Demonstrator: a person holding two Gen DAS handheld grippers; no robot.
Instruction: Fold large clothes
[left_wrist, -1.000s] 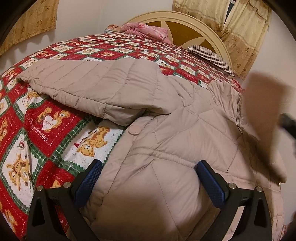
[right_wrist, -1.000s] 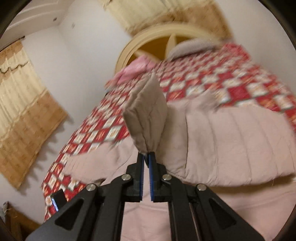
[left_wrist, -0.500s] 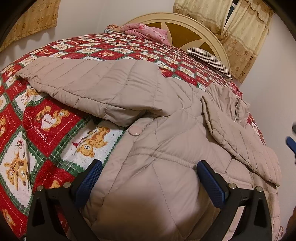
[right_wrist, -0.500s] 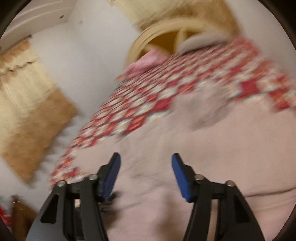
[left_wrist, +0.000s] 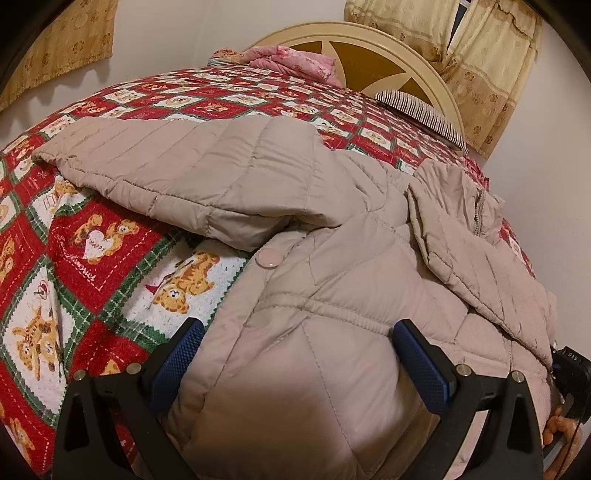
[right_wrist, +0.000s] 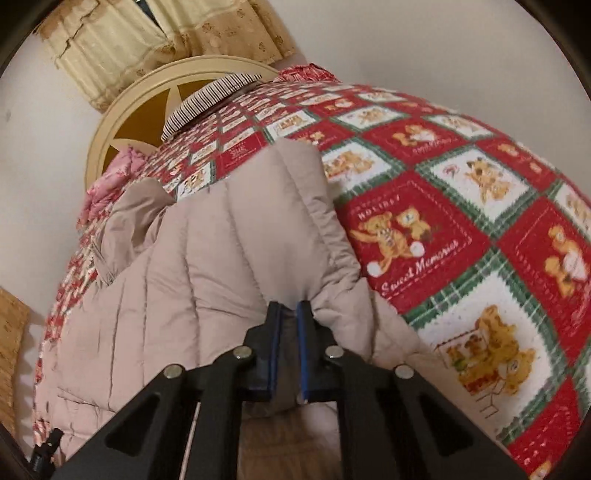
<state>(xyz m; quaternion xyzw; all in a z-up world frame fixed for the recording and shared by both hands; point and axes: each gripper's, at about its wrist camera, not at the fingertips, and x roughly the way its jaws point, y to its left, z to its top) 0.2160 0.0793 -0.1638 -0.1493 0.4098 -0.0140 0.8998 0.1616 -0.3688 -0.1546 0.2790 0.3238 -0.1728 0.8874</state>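
Observation:
A beige quilted jacket (left_wrist: 295, 295) lies on a bed with a red, white and green teddy-bear quilt (left_wrist: 92, 258). One sleeve (left_wrist: 166, 173) stretches left; the other (left_wrist: 472, 251) is folded over the body on the right. My left gripper (left_wrist: 295, 354) is open, its blue pads either side of the jacket's lower body near a round snap (left_wrist: 266, 257). In the right wrist view my right gripper (right_wrist: 289, 321) is shut on a fold at the jacket's edge (right_wrist: 258, 240), beside the quilt (right_wrist: 461, 221).
A cream round headboard (left_wrist: 388, 55), a striped pillow (left_wrist: 421, 110) and a pink bundle (left_wrist: 291, 62) are at the bed's far end. Curtains (left_wrist: 491, 55) hang behind. The right gripper's body and a hand show at the left view's lower right edge (left_wrist: 569, 373).
The right gripper let go of the sleeve, which dropped onto the jacket's body, then moved to the jacket's edge and shut on it. The left gripper stayed open and still.

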